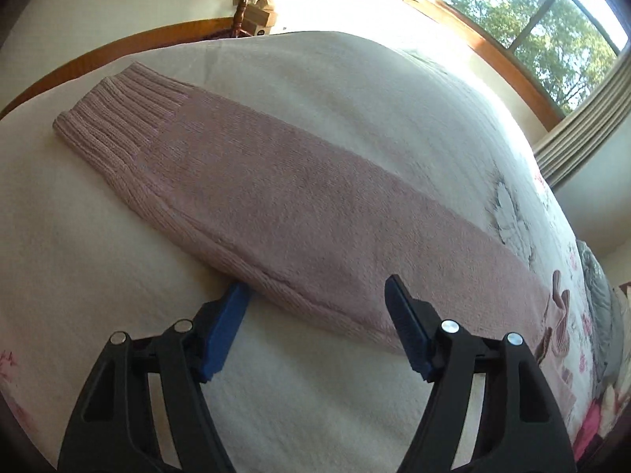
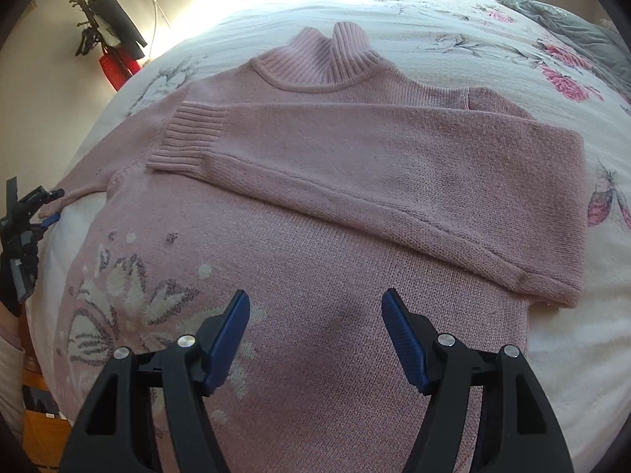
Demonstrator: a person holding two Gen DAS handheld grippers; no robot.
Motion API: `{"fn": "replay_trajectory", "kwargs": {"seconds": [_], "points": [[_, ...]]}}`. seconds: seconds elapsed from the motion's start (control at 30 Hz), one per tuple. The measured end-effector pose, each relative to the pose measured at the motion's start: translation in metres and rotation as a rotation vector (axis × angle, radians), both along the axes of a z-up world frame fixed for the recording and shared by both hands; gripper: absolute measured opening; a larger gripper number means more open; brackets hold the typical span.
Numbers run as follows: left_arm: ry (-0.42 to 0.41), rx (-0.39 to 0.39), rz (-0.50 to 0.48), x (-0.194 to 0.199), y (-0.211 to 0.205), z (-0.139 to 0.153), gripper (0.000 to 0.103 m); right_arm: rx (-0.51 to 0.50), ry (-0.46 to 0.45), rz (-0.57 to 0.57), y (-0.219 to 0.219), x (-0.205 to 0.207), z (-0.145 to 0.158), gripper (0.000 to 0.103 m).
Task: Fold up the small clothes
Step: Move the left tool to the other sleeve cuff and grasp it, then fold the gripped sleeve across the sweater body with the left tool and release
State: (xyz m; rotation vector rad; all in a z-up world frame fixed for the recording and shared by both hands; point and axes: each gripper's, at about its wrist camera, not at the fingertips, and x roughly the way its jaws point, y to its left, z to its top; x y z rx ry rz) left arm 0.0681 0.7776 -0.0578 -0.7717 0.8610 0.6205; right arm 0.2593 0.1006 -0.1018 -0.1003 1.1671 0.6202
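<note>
A pink knitted sweater point(image 2: 315, 244) lies flat on the bed with its ribbed collar point(image 2: 327, 63) at the far side. One sleeve point(image 2: 374, 165) is folded across the chest, its ribbed cuff point(image 2: 185, 142) pointing left. The other sleeve point(image 1: 276, 197) lies stretched out on the blanket, its cuff point(image 1: 118, 118) at the far left in the left wrist view. My left gripper point(image 1: 317, 287) is open, its jaws straddling the near edge of that sleeve. My right gripper point(image 2: 315, 301) hangs open above the sweater's front, beside a white flower pattern point(image 2: 118, 303). The left gripper point(image 2: 47, 205) also shows at the far left.
The bed carries a white blanket point(image 1: 98, 276) and a floral cover point(image 2: 493, 27). A grey cloth point(image 2: 572, 19) lies at the far right. A wooden bed frame point(image 1: 98, 51), a window point(image 1: 532, 12) with curtain, and a coat stand point(image 2: 102, 35) with hanging items surround the bed.
</note>
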Motion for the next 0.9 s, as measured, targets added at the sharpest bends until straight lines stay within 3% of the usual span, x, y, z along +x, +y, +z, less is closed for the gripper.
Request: {"fn": "replay_trajectory", "kwargs": {"seconds": [0.17,0.3,0.47,0.57,0.73,0.9], "points": [[-0.079,-0.039,0.089,-0.005,0.047,-0.006,0.068,-0.015,0.012,0.006,0.006,-0.001,-0.012,0.07],[-0.129,-0.066,0.139,-0.007,0.074,-0.009,0.059,-0.02,0.019,-0.001,0.006,0.0,-0.017,0.07],[-0.128,-0.092,0.175,-0.012,0.091,-0.01,0.032,-0.023,0.018,-0.009,0.005,0.002,-0.018,0.07],[-0.118,-0.105,0.19,-0.019,0.097,-0.011,0.01,-0.027,0.015,-0.011,0.006,0.001,-0.018,0.07],[-0.125,-0.066,0.164,-0.027,0.09,0.003,0.004,-0.016,0.018,-0.014,0.005,0.0,-0.016,0.07],[-0.175,-0.002,0.046,0.001,0.043,0.043,0.004,-0.009,0.004,-0.021,-0.008,-0.003,-0.009,0.07]]}}
